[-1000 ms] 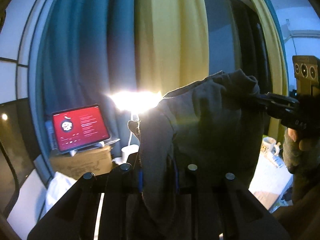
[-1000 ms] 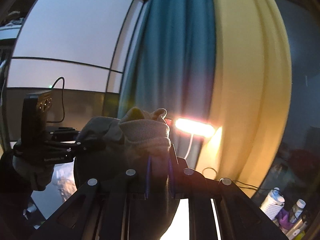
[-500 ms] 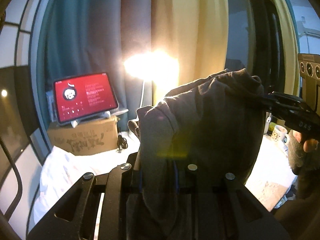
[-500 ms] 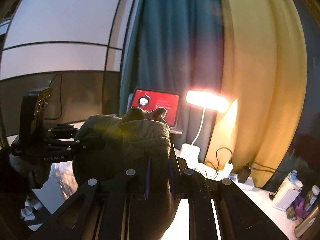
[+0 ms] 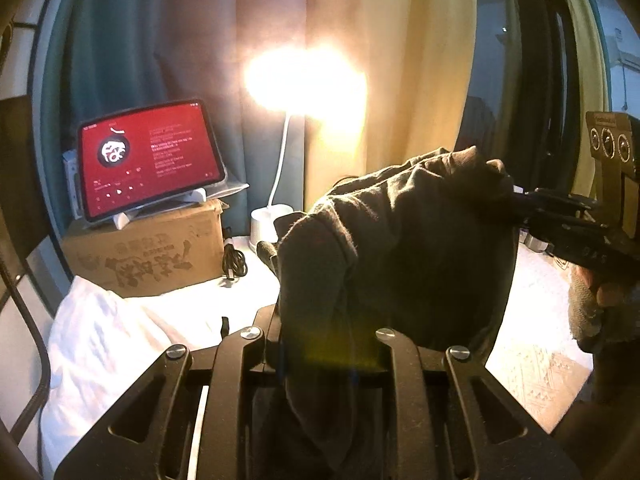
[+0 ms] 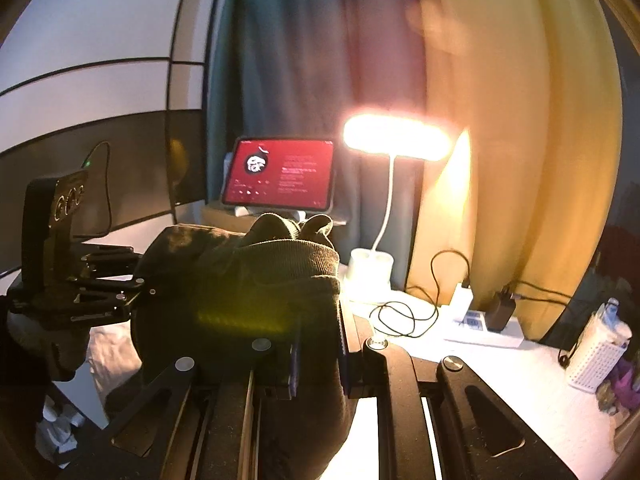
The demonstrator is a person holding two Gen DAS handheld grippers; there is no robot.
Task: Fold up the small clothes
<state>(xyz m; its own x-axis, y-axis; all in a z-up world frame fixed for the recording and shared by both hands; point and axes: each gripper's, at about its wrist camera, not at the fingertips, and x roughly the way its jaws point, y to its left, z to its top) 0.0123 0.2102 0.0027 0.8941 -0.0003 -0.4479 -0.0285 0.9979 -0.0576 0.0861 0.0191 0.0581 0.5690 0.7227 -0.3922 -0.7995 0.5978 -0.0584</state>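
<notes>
While both jaws pinch it, the dark garment (image 5: 400,240) hangs bunched above the white table (image 6: 500,380).

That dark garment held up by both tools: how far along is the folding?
Early on. Done: the dark garment is off the table, gripped at two spots. In hand: the left hand-held gripper and the right hand-held gripper are each shut on it, and it hangs bunched between them. Left: no neat fold shows yet; it must be laid flat on the table, folded and set down.
</notes>
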